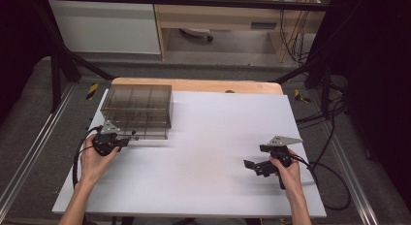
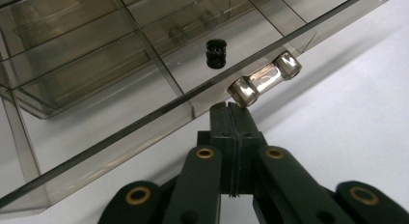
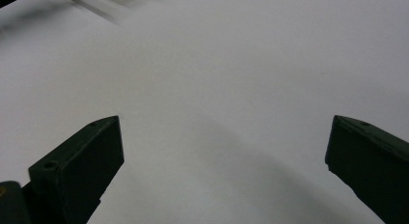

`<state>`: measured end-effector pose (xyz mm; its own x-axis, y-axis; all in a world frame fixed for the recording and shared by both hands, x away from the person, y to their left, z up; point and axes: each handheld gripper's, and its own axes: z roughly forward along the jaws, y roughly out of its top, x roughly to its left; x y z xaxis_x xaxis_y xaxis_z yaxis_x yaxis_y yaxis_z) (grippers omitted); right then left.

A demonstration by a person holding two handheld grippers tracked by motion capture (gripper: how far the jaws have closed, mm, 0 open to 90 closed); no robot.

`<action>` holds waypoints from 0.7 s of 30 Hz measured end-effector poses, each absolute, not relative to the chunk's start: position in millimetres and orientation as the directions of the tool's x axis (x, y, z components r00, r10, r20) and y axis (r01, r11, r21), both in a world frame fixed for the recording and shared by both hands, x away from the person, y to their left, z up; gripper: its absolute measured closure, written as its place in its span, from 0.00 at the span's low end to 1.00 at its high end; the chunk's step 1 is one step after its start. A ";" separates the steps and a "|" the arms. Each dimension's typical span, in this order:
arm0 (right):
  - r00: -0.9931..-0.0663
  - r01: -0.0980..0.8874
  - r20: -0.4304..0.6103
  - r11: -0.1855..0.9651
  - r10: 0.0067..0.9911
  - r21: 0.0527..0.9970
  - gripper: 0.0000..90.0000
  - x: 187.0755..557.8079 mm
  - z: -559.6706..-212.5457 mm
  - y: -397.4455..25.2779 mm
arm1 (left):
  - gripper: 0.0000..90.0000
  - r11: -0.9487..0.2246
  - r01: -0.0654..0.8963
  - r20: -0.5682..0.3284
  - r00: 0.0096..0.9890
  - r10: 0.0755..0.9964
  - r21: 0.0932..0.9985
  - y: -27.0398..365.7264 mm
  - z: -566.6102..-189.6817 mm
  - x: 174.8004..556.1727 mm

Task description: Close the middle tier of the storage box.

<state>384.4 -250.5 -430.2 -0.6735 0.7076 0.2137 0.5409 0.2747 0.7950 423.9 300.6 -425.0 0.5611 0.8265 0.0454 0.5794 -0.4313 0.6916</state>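
A smoky clear drawer cabinet [image 1: 138, 104] stands at the table's far left, with its lowest drawer [image 1: 148, 133] pulled out toward me. Inside the drawer [image 2: 120, 74] lies a small black ribbed part [image 2: 216, 53]. The drawer's clear bar handle [image 2: 264, 79] sits on its front wall. My left gripper [image 2: 232, 106] is shut with its jaws pressed flat together, their tips just below the handle's left end; nothing shows between them. From above, the left gripper [image 1: 124, 142] sits at the drawer's front left. My right gripper [image 1: 253, 167] [image 3: 224, 132] stands open over bare table, holding nothing.
The white table sheet [image 1: 213, 137] lies on a wooden top [image 1: 194, 84]. Cables [image 1: 329, 186] trail off the right edge, and a black frame post [image 1: 55, 74] stands at the far left. A wooden shelf unit [image 1: 218, 21] is beyond the table.
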 end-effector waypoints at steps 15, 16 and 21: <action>-0.673 0.541 0.215 0.273 0.707 0.795 0.01 384.3 -429.8 -250.8 | 0.99 -0.422 0.576 0.039 0.559 0.828 0.700 299.9 -425.5 425.1; -0.673 0.541 0.216 0.272 0.707 0.796 0.01 384.3 -429.8 -250.7 | 0.99 -0.423 0.577 0.039 0.560 0.827 0.699 300.2 -425.4 425.2; -0.675 0.539 0.214 0.274 0.706 0.796 0.01 384.6 -430.2 -250.5 | 0.99 -0.409 0.579 0.027 0.555 0.831 0.705 300.7 -425.7 426.0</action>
<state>384.6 -250.5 -430.2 -0.6754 0.7057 0.2141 0.5392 0.2744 0.7962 426.0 300.7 -425.7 0.5551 0.8314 0.0269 0.5788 -0.4092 0.7054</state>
